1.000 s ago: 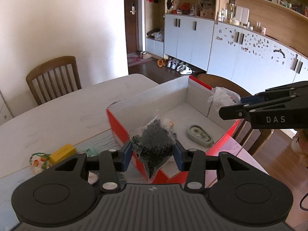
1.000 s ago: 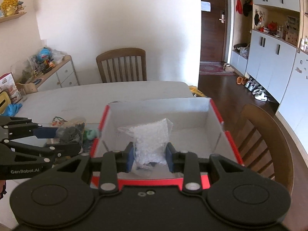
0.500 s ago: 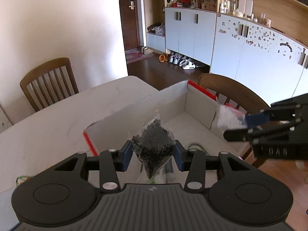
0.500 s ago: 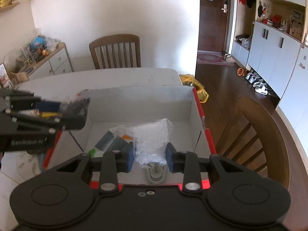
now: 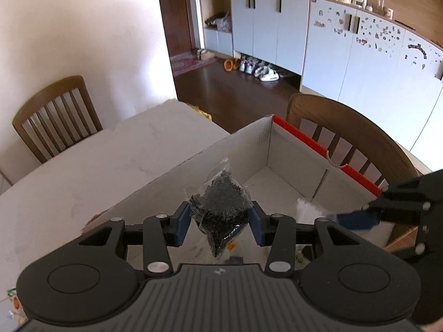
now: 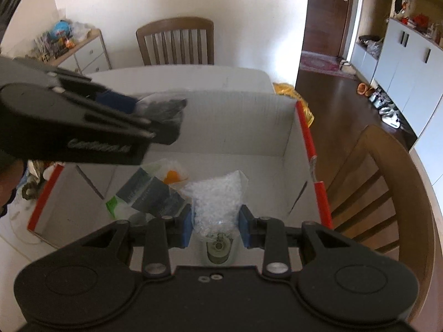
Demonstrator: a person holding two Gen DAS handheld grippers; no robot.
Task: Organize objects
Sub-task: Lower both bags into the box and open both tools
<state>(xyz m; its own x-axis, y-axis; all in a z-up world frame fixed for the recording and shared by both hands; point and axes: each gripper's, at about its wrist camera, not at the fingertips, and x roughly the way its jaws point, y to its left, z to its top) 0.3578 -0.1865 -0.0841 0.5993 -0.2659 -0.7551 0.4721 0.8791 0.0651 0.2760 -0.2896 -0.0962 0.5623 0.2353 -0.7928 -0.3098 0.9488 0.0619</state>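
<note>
— Cardboard box (image 6: 235, 121) directly below both bags?
— Yes. Left gripper (image 5: 220, 222) clenched on black-granule bag (image 5: 221, 210), over box's left half; right gripper (image 6: 216, 228) clenched on white-granule bag (image 6: 216, 202), over right half, lower, nearer box floor. Only releasing downward needed, probably.

Your left gripper (image 5: 220, 222) is matt black plastic with blue pads, pressed on a crinkly clear-plastic bag (image 5: 221, 210) of rough black bits. Your right gripper (image 6: 215, 228) pinches a clear bag of white granules (image 6: 216, 203). The box (image 6: 238, 121) is matt corrugated cardboard, red outside. The chair (image 5: 52, 116) is smooth wood; the table (image 5: 91, 166) is pale and matt.
</note>
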